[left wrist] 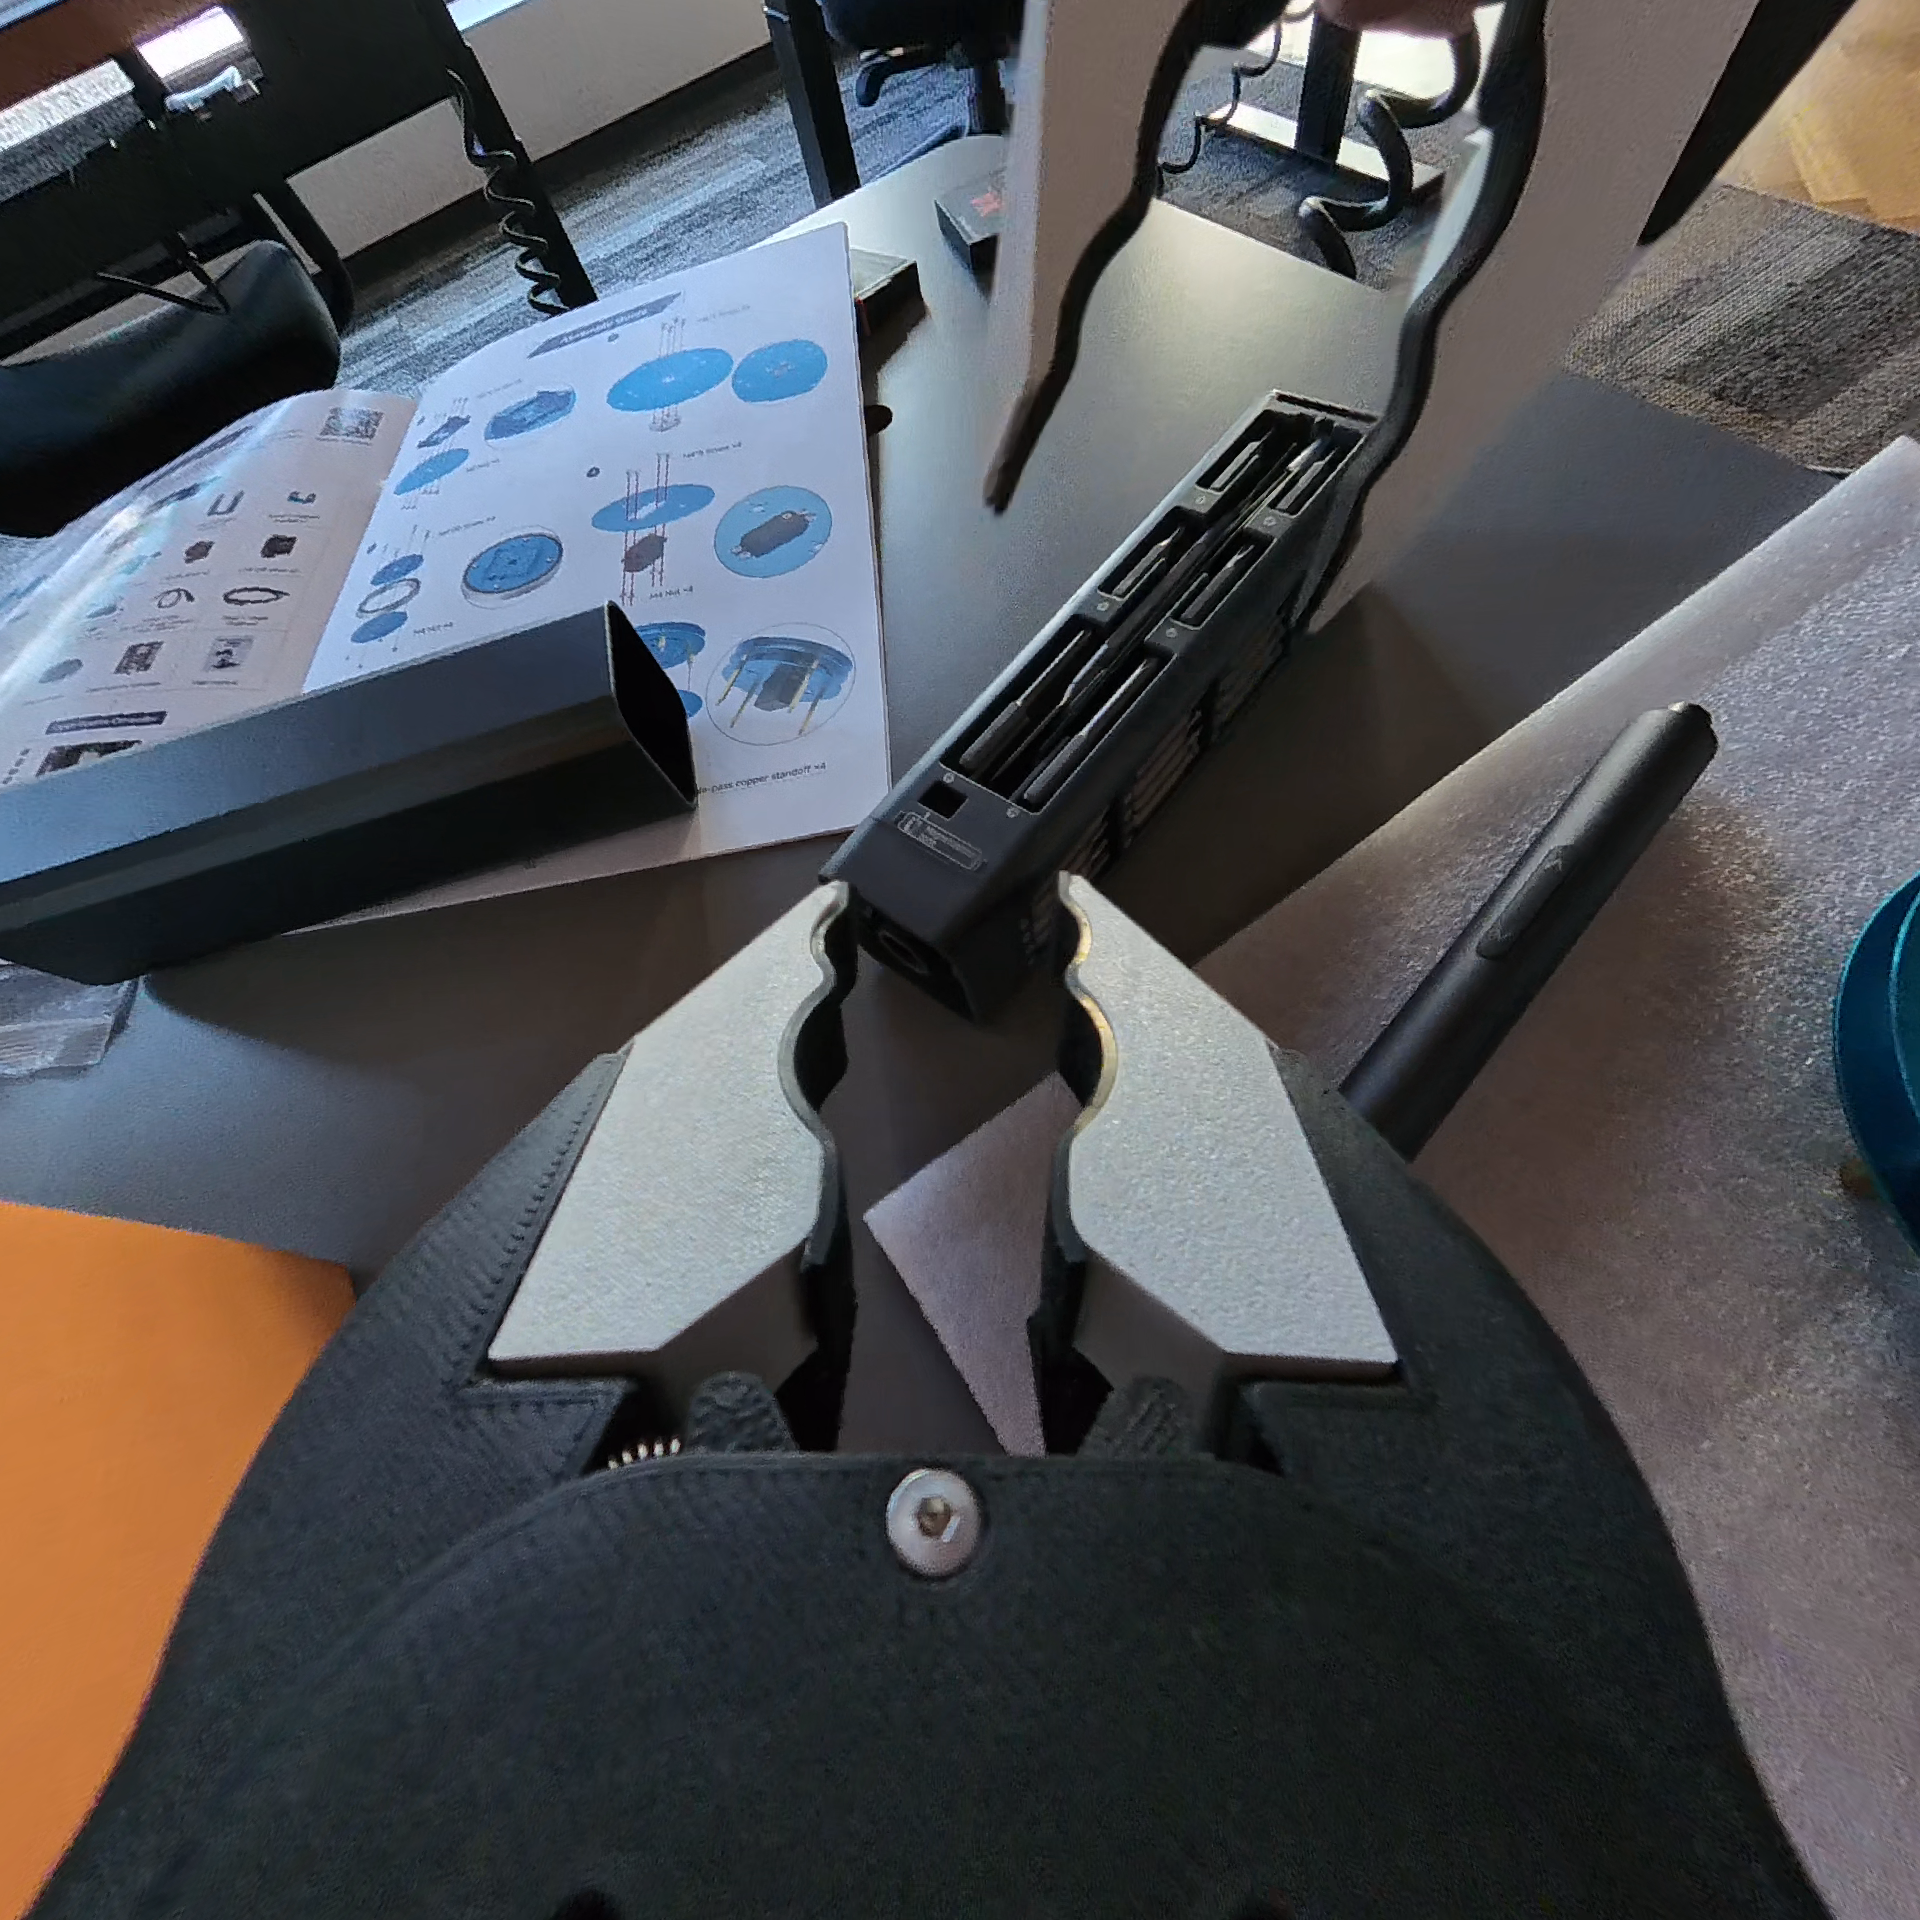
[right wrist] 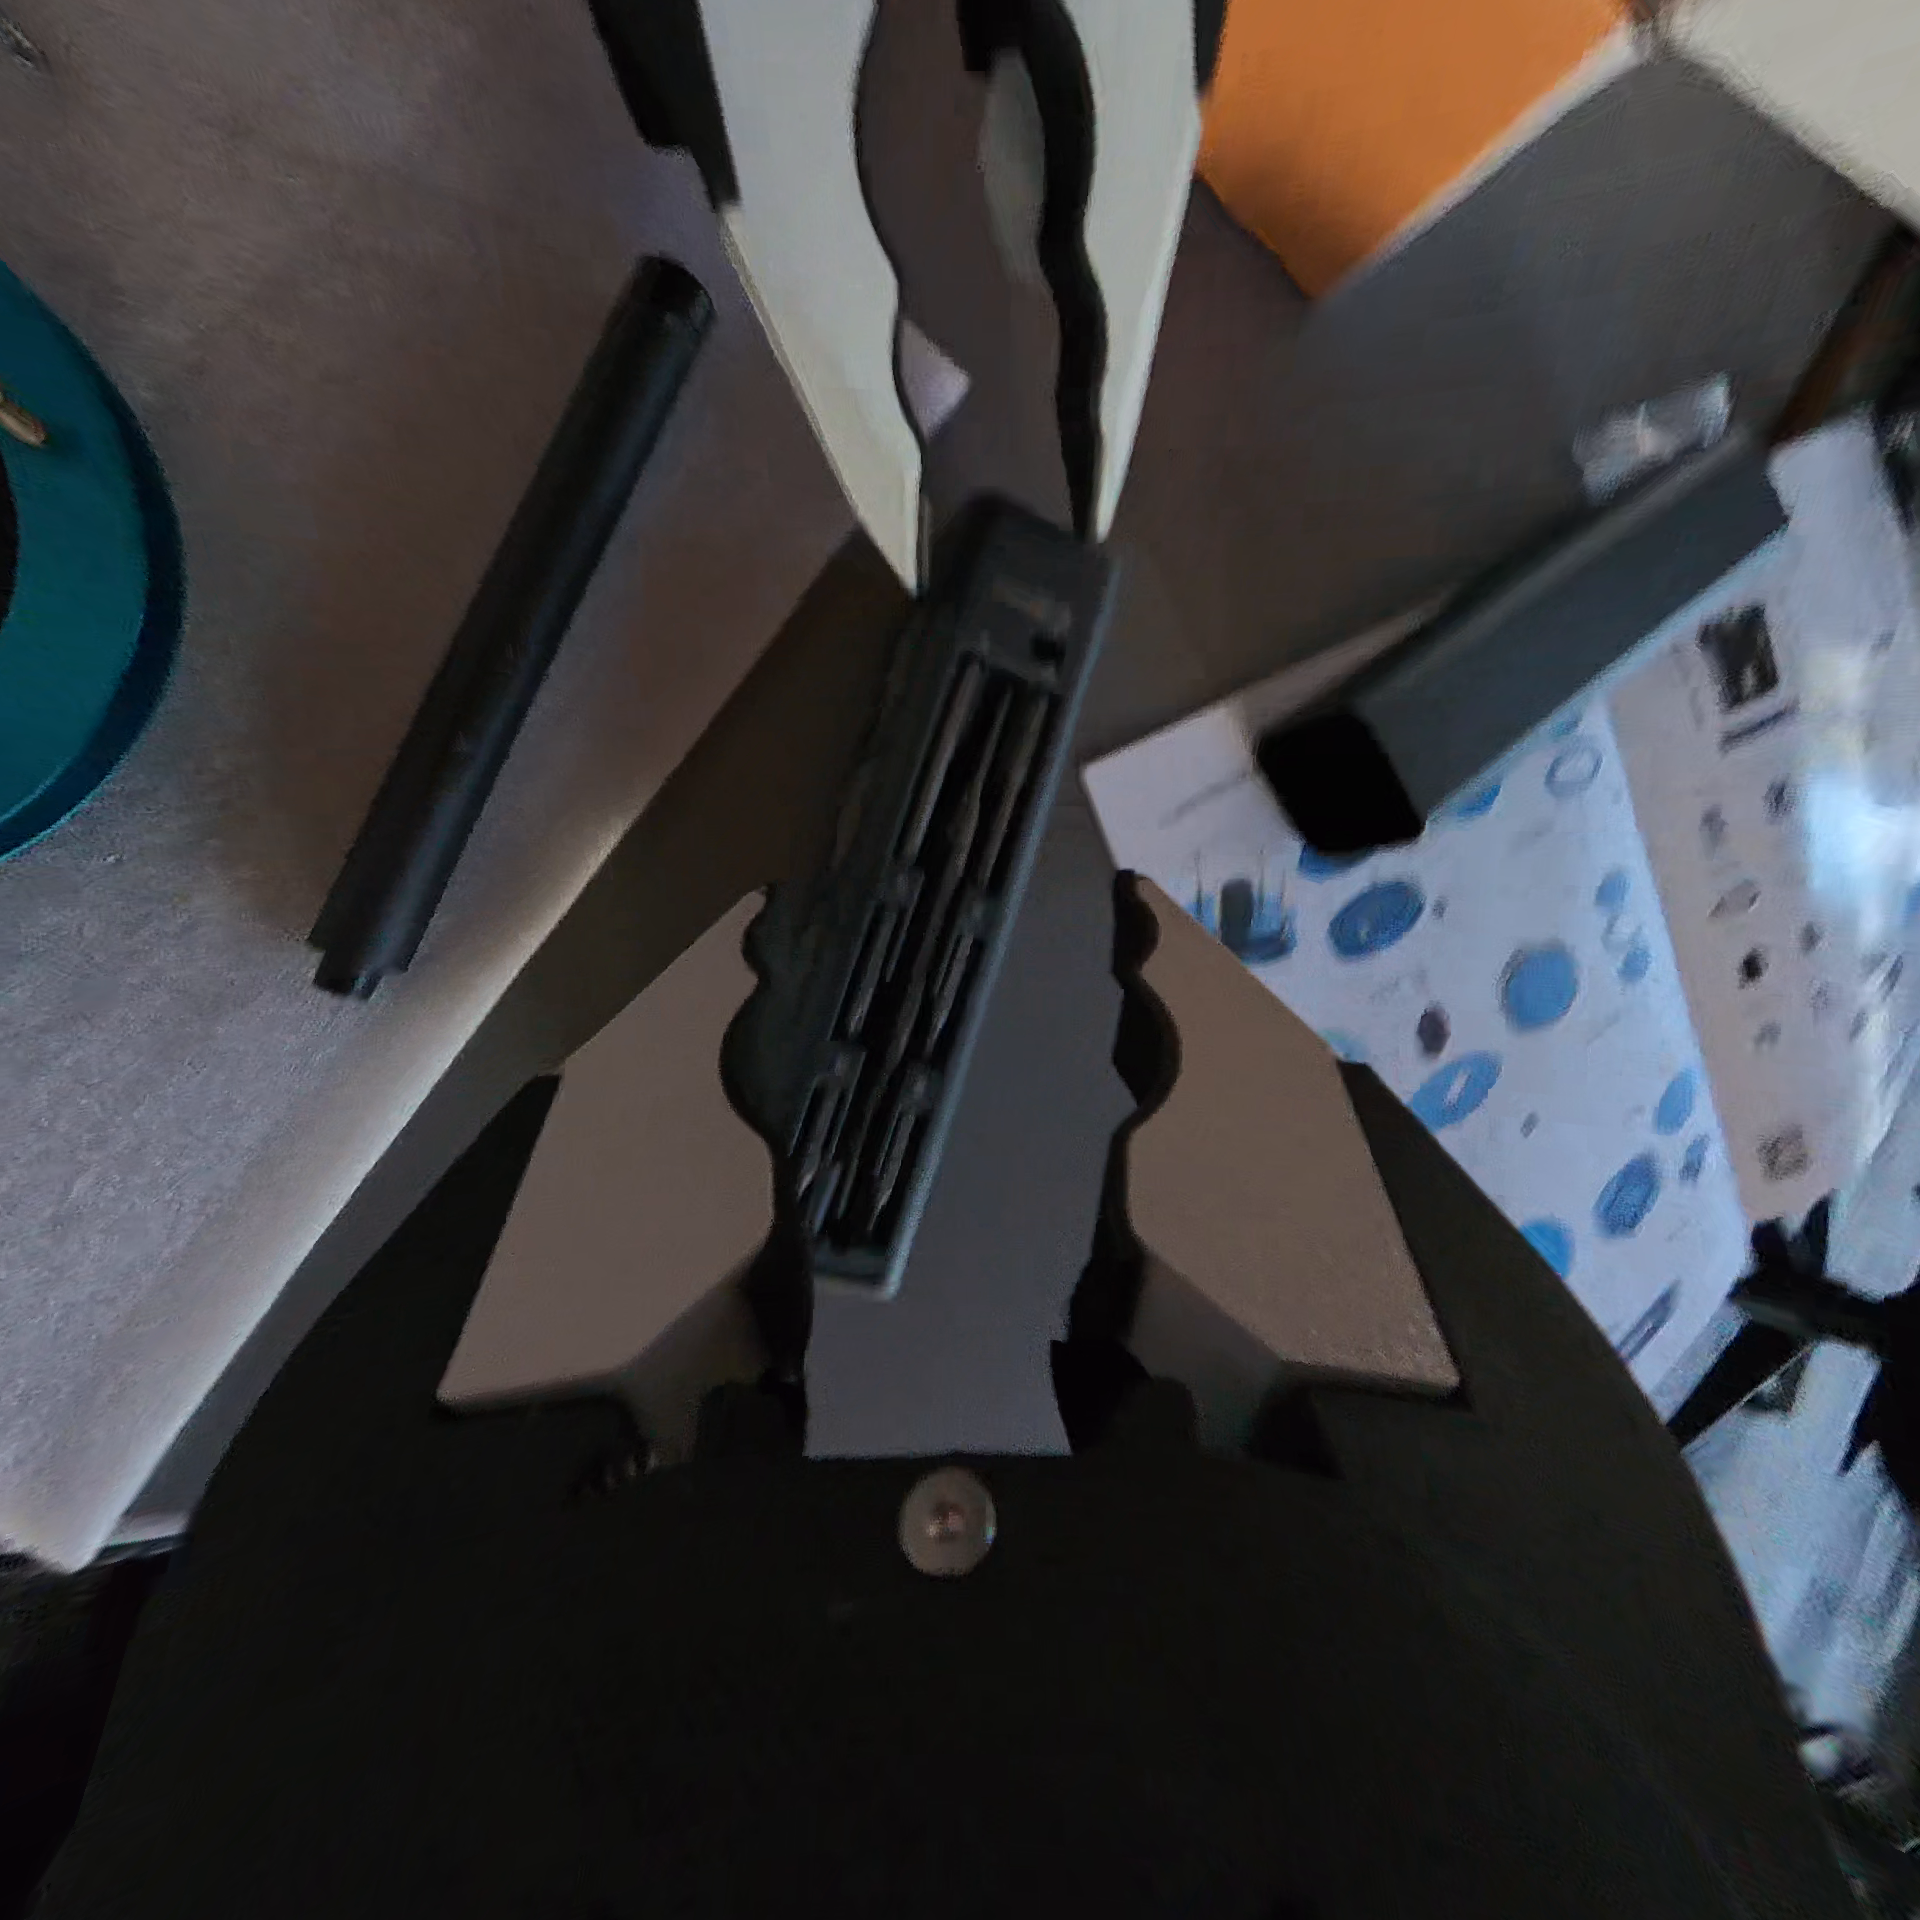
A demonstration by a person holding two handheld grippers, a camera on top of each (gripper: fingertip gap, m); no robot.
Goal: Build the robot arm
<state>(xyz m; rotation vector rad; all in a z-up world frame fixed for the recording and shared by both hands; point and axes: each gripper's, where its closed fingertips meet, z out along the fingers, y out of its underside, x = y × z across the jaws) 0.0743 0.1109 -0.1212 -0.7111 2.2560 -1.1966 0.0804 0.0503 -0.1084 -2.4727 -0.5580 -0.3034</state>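
Left gripper [left wrist: 951, 935] pinches the near end of a black bit tray [left wrist: 1122, 665] on the grey table [left wrist: 416, 1039]; right gripper [right wrist: 940, 914], fingers spread, straddles its far end beside a black pen [left wrist: 1538, 914]

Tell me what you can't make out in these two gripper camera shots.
- Teal round object: cut off by the left wrist view's right edge.
- Bits in the black bit tray: blurred in the right wrist view.
- Left gripper's contact with the tray's end: unclear.
- Right gripper: straddles the tray, contact unclear.
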